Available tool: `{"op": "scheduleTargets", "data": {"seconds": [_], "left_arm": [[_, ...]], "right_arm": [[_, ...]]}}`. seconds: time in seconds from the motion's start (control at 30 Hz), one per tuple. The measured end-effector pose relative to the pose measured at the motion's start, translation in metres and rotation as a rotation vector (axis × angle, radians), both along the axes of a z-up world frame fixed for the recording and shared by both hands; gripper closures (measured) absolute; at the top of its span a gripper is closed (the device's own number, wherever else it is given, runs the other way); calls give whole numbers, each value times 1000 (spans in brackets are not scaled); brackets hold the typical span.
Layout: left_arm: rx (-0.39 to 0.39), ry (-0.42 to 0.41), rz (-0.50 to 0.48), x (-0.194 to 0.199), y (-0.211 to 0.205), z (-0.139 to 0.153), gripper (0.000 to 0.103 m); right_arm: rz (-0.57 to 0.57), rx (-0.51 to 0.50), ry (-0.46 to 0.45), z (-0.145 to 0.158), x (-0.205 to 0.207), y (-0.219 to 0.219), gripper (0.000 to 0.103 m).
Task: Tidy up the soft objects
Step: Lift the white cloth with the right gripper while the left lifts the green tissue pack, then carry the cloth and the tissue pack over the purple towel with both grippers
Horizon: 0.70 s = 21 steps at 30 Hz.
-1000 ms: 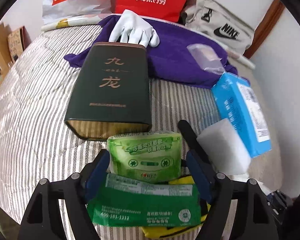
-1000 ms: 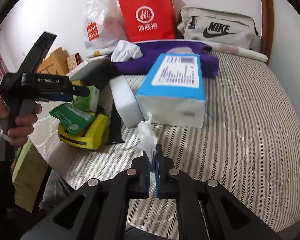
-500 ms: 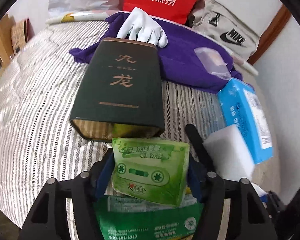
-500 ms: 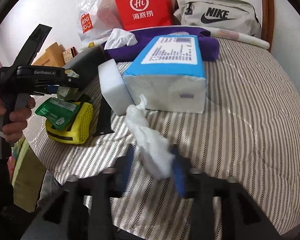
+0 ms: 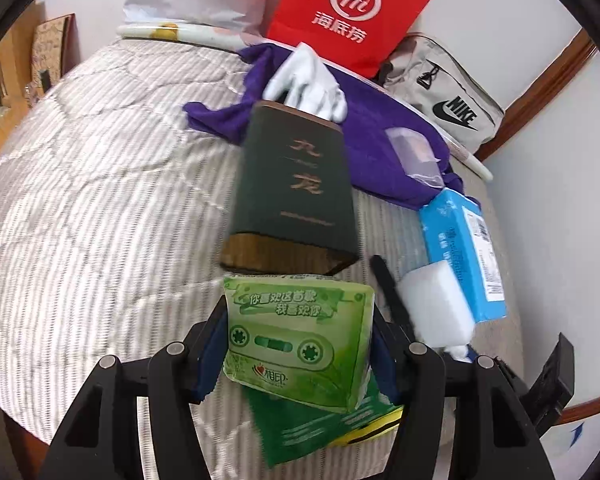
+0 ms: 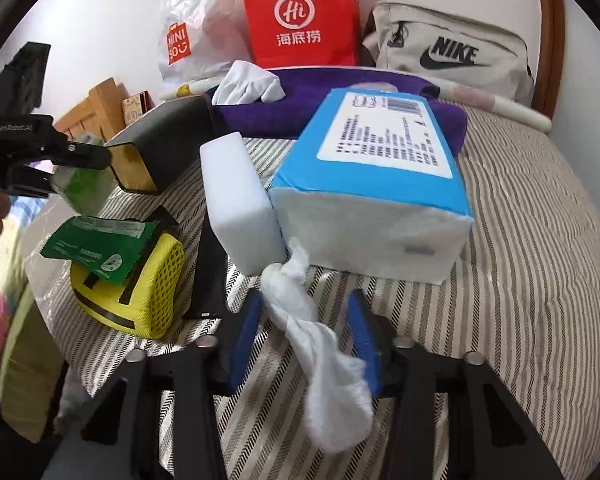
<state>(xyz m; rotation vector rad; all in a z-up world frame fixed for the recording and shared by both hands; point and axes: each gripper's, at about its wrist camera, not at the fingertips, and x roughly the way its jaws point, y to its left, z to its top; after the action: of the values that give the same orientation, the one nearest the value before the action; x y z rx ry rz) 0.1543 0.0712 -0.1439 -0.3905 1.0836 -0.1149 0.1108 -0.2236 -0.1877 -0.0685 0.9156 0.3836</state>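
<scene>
We are holding the green tissue pack clamped in the left gripper above the bed's near edge, while the right gripper, fingers apart, is straddling the crumpled tissue, which needs pinching next.

Right gripper gapes around a crumpled white tissue.

The place was a home bedroom: a bed with a striped quilted cover filled the scene, a wooden bed frame stood at the far right, and shopping bags leaned against the far white wall
</scene>
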Motion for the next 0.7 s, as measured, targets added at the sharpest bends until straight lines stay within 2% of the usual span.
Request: {"op": "scheduleTargets", "data": {"seconds": [0.1,0.23,0.4,0.7], "left_arm": [[13,7,6,-4,9,-3,44],[12,28,11,-9,19,-12,44],[-50,64,21,-11,24,-23,44],[-78,23,-14,-18,21,3,44]], "right_arm": [[-1,-23,-11,0,-2,-1,82],[-13,-5,10,1,-4,-7,84],[-14,0,26,8,-10,-11,84],[16,46,-65,64,-16,-5,84]]}}
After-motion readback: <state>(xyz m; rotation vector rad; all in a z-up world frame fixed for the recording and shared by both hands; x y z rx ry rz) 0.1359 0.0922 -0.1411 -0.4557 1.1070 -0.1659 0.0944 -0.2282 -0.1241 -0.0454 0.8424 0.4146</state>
